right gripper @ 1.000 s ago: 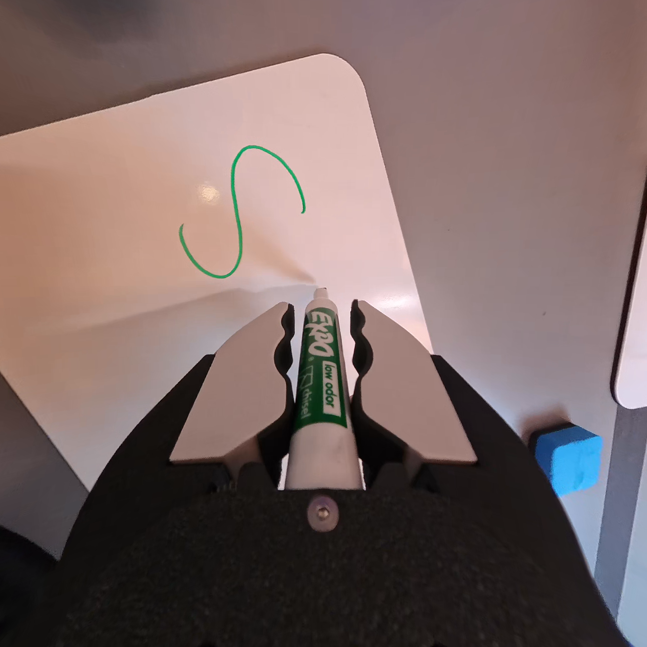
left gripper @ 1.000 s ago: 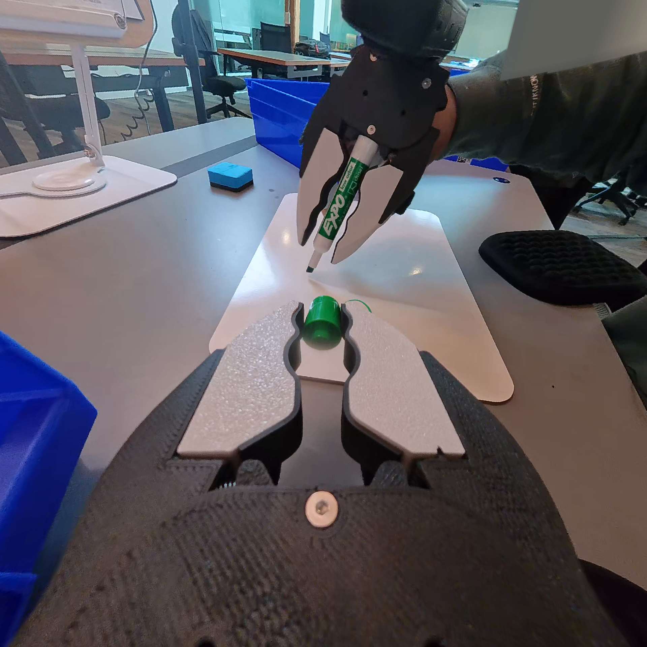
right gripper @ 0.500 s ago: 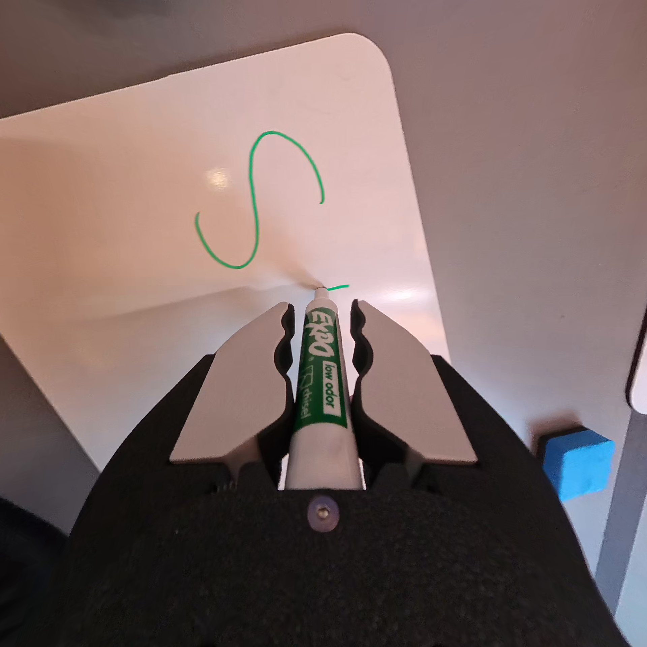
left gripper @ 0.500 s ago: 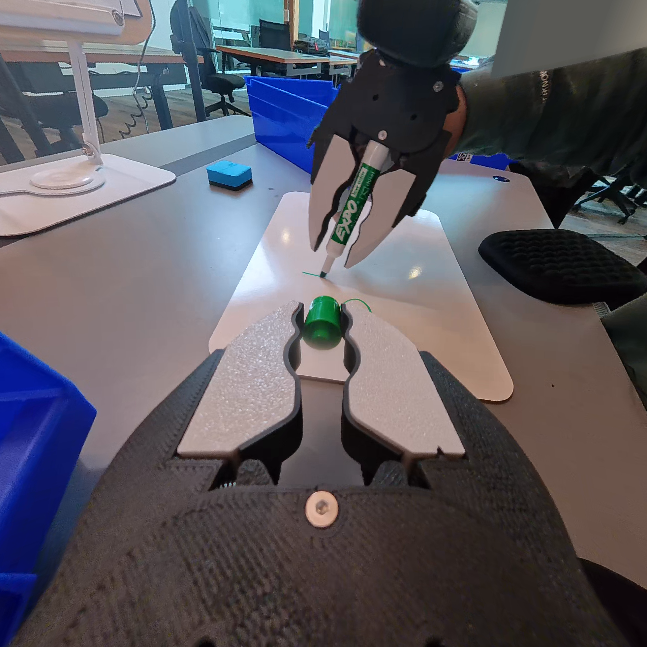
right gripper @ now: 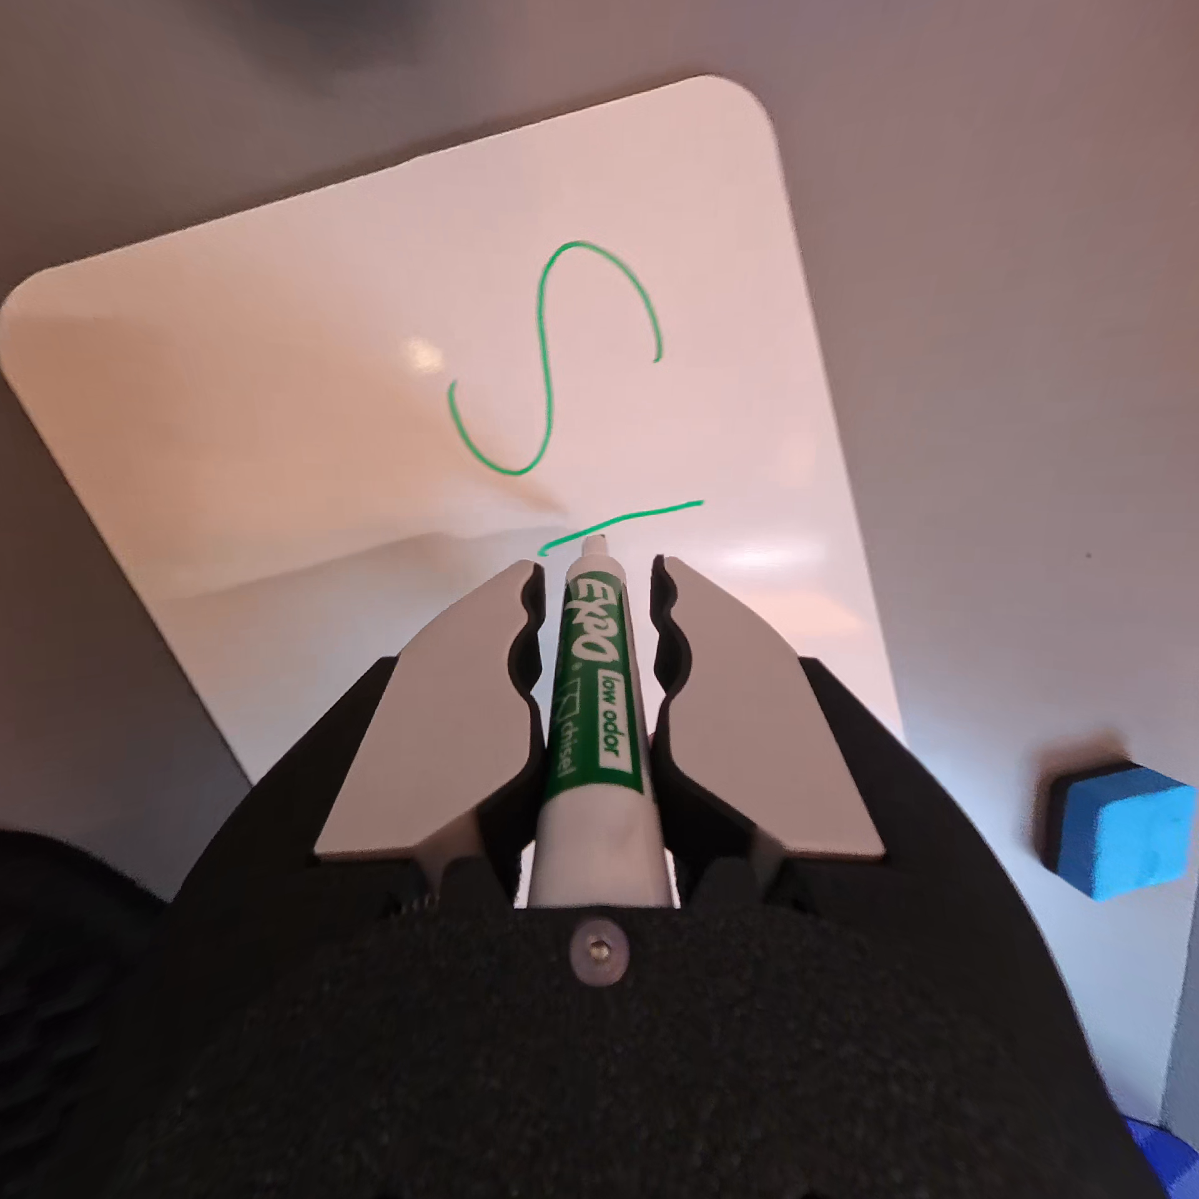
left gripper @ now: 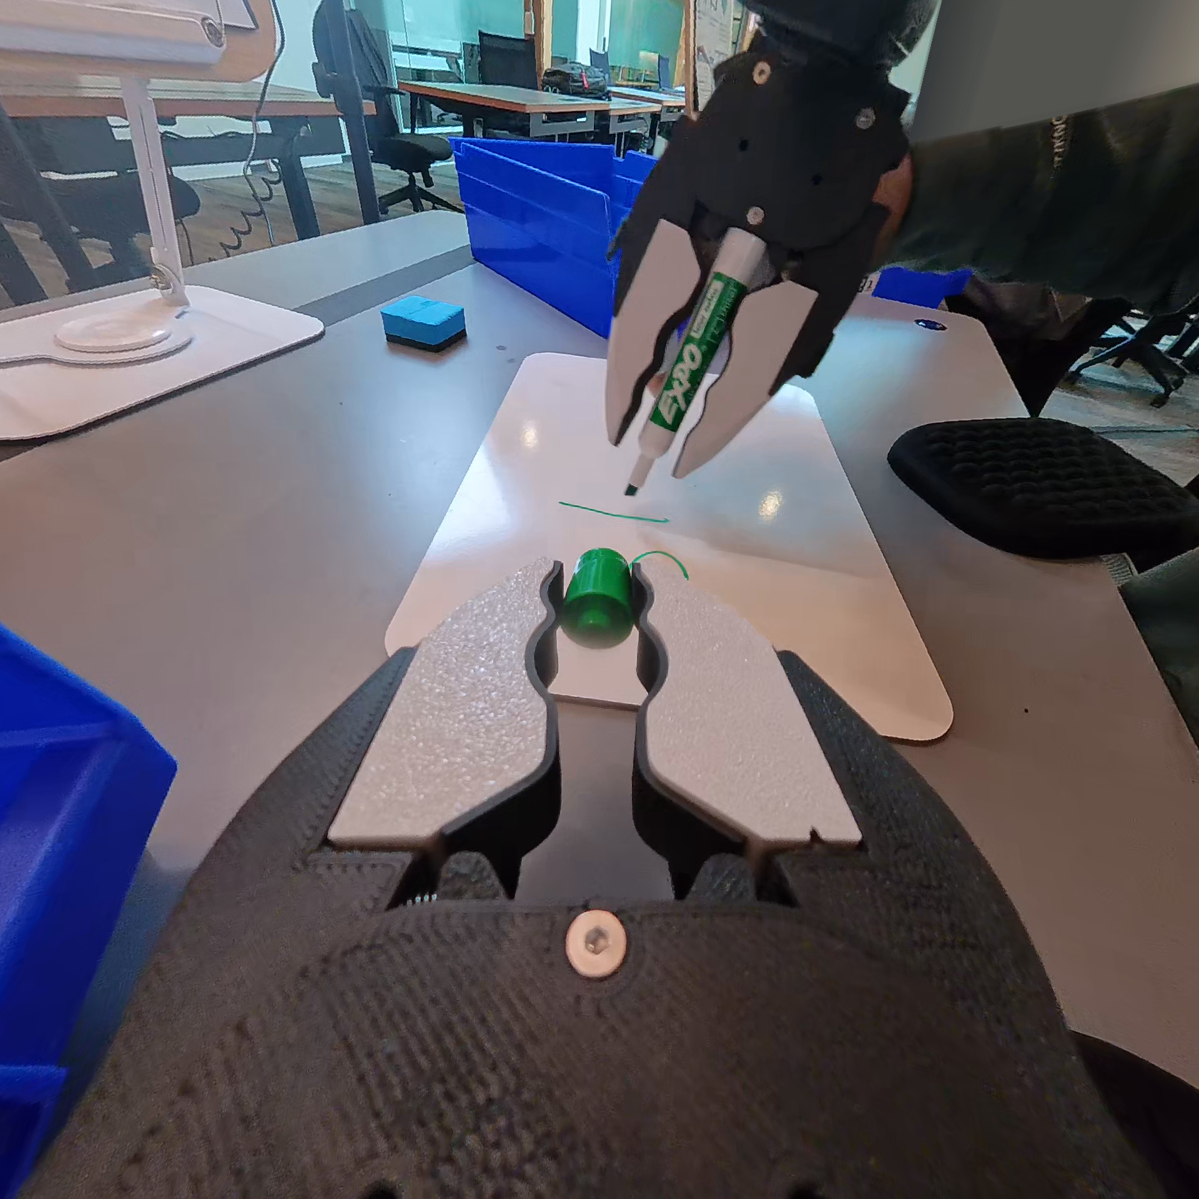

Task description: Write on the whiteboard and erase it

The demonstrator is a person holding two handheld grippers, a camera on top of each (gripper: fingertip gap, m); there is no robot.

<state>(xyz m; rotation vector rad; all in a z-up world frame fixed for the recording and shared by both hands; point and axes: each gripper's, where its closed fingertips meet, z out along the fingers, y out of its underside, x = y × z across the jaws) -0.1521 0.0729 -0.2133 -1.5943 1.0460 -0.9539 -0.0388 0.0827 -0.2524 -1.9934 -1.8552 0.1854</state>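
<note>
Right wrist view: hand-held gripper (right gripper: 595, 566) clamps marker (right gripper: 593, 701); tip at whiteboard (right gripper: 292, 415).

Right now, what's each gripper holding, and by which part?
Right gripper clamps the green marker by its barrel, tip out front. Left gripper pinches the green cap across its sides.
</note>
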